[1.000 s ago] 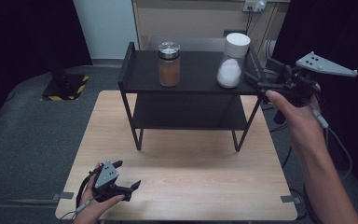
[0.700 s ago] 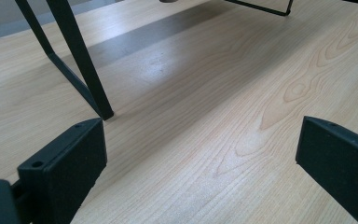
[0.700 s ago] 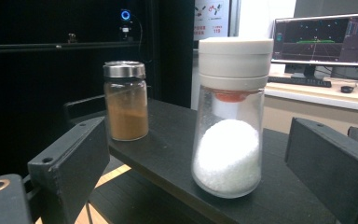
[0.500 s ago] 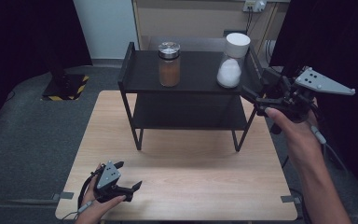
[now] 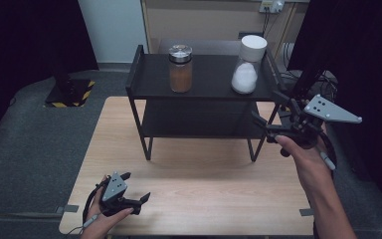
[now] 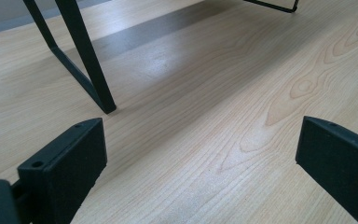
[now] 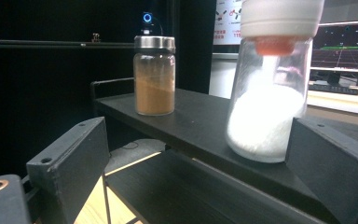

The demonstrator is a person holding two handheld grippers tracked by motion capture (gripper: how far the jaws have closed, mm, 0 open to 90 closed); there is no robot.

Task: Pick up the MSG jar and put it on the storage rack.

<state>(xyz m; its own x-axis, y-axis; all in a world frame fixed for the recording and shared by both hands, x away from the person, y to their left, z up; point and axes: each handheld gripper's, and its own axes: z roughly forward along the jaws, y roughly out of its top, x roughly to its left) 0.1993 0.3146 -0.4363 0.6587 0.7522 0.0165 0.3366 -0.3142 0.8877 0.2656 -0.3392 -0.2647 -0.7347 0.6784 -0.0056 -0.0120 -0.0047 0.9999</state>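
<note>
Right gripper (image 7: 200,154), jaws spread and empty, lines up on the white-capped glass jar of white powder (image 7: 266,88) just ahead of its fingertips — next, slide forward and close.

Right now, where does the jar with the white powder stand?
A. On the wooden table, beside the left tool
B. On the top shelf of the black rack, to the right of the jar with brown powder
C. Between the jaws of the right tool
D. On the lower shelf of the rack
B: the jar with the white powder stands on the top shelf of the black rack, right of the jar with brown powder; the right tool is open, short of it.
</note>
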